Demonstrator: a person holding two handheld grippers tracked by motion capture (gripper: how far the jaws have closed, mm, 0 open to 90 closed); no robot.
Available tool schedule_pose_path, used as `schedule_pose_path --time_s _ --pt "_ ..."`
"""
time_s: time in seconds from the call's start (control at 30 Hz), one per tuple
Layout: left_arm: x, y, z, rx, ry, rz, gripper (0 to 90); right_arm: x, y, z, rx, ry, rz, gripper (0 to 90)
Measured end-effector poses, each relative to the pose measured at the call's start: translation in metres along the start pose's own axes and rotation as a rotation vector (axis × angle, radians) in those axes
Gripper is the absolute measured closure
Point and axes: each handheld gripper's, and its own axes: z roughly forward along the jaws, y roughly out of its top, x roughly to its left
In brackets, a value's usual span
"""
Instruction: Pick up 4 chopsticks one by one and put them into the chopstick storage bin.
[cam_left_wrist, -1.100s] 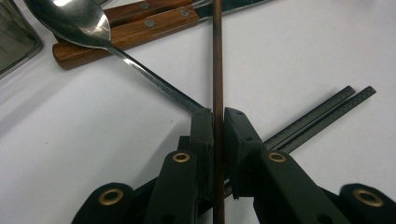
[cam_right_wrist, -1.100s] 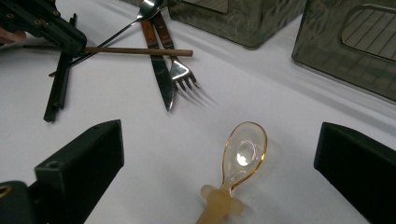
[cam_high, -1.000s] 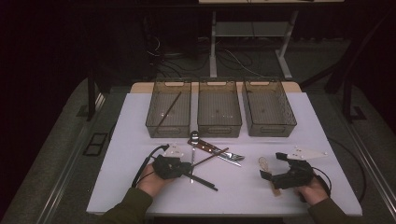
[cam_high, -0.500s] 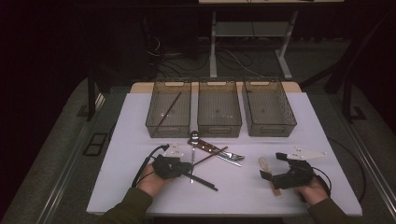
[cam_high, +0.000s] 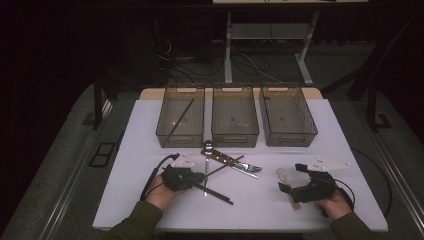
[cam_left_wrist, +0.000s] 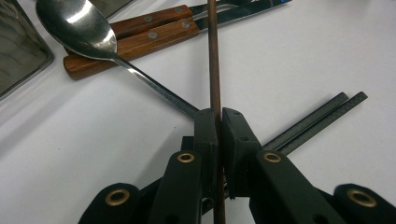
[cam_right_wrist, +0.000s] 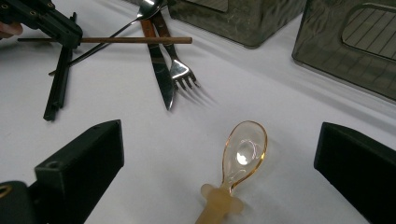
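The left gripper (cam_left_wrist: 218, 121) has its fingers (cam_left_wrist: 205, 135) pressed together on a thin brown wooden chopstick (cam_left_wrist: 214, 56), a round, smooth stick that runs straight out ahead from between them. Just beside the fingers, on one side, a polished steel spoon (cam_left_wrist: 79, 30) slants away, its bowl resting over two wooden riveted cutlery handles (cam_left_wrist: 140, 35). On the other side a pair of matte black square-edged chopsticks (cam_left_wrist: 317, 119) lies flat on the white desk (cam_high: 150, 130).

The right gripper (cam_right_wrist: 219, 158) has its fingers (cam_right_wrist: 79, 158) spread wide, holding nothing. Between them, touching neither, lies a translucent amber plastic spoon (cam_right_wrist: 243, 151) (glossy bowl, pale thick handle). Ahead of it a steel knife (cam_right_wrist: 161, 79) and fork (cam_right_wrist: 180, 70) lie side by side, well apart from these fingers. Three smoky clear bins (cam_high: 235, 117) stand in a row beyond; the leftmost holds another brown stick (cam_high: 180, 120).
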Motion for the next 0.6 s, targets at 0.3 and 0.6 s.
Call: schedule_pose_path --time_s 0.3,0.6 --pt "0.001 0.0 -0.01 -0.018 -0.004 -0.009 84.6 0.0 0.0 0.0 0.002 0.001 0.0 1.3" --pt "0.002 -0.001 -0.019 -0.031 -0.009 -0.014 84.6 0.0 0.0 0.0 0.002 0.003 0.002 1.3"
